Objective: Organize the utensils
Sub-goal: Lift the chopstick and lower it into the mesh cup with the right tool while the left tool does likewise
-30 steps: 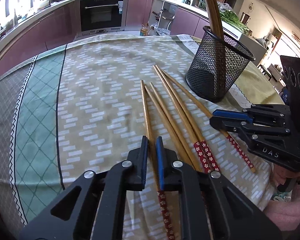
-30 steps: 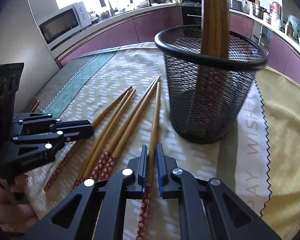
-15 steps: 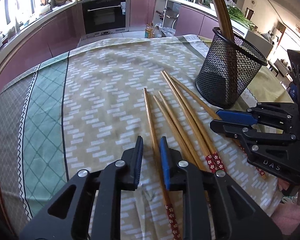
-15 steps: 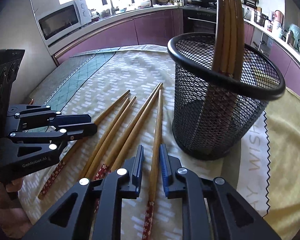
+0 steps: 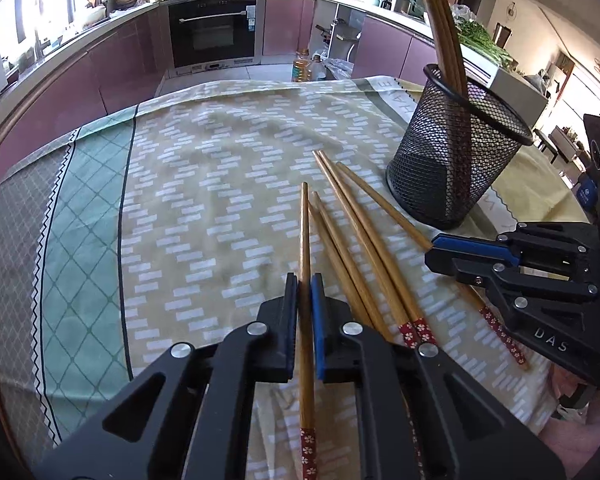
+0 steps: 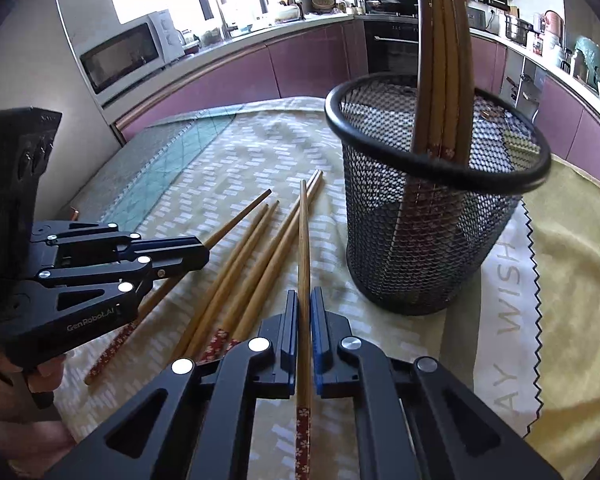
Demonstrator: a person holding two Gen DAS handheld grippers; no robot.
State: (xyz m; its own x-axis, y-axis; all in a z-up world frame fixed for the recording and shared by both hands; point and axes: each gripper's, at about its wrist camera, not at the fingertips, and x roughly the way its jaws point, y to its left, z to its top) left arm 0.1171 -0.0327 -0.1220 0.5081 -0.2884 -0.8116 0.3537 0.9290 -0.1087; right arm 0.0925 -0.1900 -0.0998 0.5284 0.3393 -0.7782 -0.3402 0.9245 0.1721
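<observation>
Several wooden chopsticks with red flowered ends lie on the tablecloth (image 5: 204, 184). My left gripper (image 5: 304, 284) is shut on one chopstick (image 5: 305, 232), lifted off the cloth. My right gripper (image 6: 304, 300) is shut on another chopstick (image 6: 303, 240), also lifted. A black mesh holder (image 5: 456, 160) stands at the right with several chopsticks upright in it; it also shows in the right wrist view (image 6: 436, 216). The loose chopsticks (image 5: 364, 240) lie between the two grippers. The right gripper shows in the left wrist view (image 5: 440, 250), the left one in the right wrist view (image 6: 202, 254).
The table stands in a kitchen with purple cabinets, an oven (image 5: 212, 32) and a microwave (image 6: 128, 56). Oil bottles (image 5: 306, 68) stand on the floor beyond the table's far edge. The cloth's left part is green and grey.
Both grippers have closed on a chopstick each and raised them off the cloth. Half a second ago the jaws stood slightly apart around the sticks.
</observation>
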